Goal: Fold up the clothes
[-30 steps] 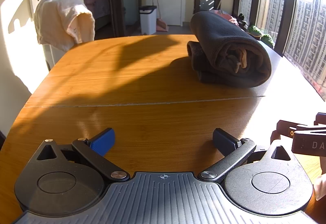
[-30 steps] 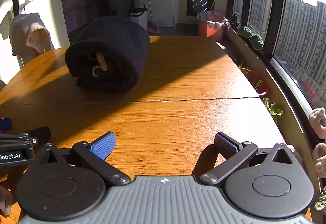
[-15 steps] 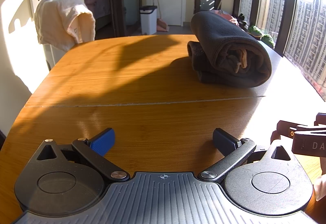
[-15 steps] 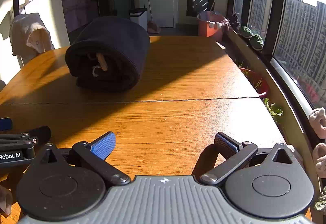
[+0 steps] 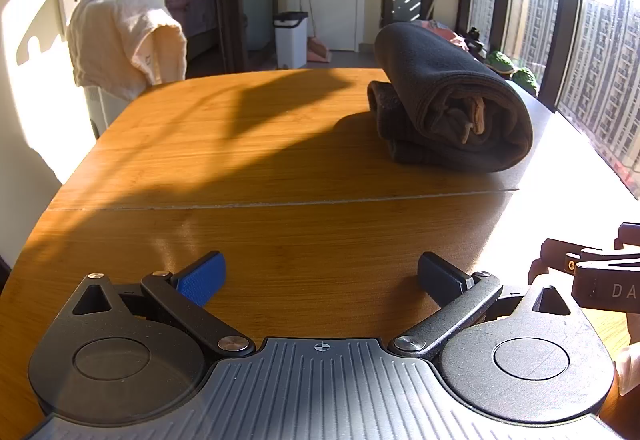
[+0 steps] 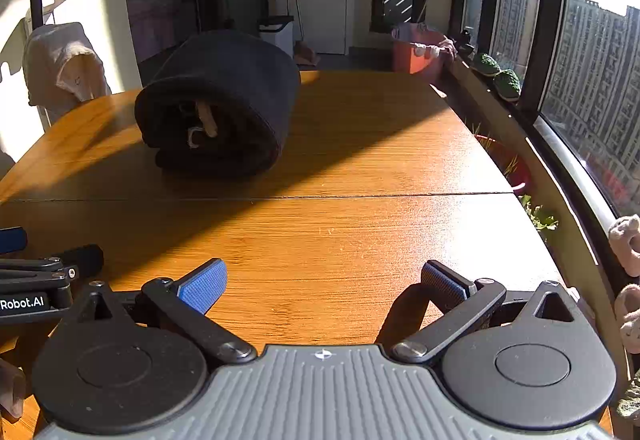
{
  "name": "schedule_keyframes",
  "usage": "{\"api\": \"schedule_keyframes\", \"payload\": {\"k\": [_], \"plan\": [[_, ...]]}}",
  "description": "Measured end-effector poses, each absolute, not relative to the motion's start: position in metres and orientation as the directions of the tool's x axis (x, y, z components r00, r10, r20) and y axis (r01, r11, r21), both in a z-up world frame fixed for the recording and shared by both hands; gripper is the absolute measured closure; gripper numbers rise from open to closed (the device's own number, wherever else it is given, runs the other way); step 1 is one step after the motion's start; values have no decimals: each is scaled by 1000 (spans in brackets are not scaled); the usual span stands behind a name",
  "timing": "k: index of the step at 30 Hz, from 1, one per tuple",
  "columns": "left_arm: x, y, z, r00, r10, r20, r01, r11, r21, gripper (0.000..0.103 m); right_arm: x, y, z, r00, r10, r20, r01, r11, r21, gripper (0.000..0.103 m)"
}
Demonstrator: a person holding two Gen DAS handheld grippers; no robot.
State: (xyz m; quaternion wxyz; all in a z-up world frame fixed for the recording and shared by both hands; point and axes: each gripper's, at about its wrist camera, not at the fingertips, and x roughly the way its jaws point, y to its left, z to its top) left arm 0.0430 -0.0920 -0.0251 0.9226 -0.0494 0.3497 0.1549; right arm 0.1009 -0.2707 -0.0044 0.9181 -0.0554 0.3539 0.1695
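dark rolled garment (image 5: 452, 99) on table (image 5: 280, 232)

Rolled dark garment (image 5: 452, 103), possibly trousers

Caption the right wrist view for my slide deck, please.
Open right gripper hovers over a wooden table, facing a folded dark garment.

Both wrist views look low across the table (image 5: 248, 159), sharing the dark roll (image 6: 224, 103).
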Motion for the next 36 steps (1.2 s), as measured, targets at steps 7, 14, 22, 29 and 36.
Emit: {"api": "schedule_keyframes", "payload": {"k": [7,14,22,29,36], "plan": [[43,-92,-25,707,251,-661,-320,947,17,0,101,-271,-4,692,272,-668,-350,936,19,0],[43,-92,-25,708,251,-661,-320,947,17,0,100,-270,-5,692,272,-668,-350,937,19,0],[42,-92,-25,708,250,-661,-320,947,16,0,100,-269,-5,693,271,-668,-349,937,19,0],[39,-93,-25,713,247,-656,-314,949,17,0,100,-269,-5,693,271,-668,-349,937,19,0],[40,-94,-25,711,252,-656,-319,948,18,0,100,-269,-5,693,273,-668,-351,936,19,0]]}}
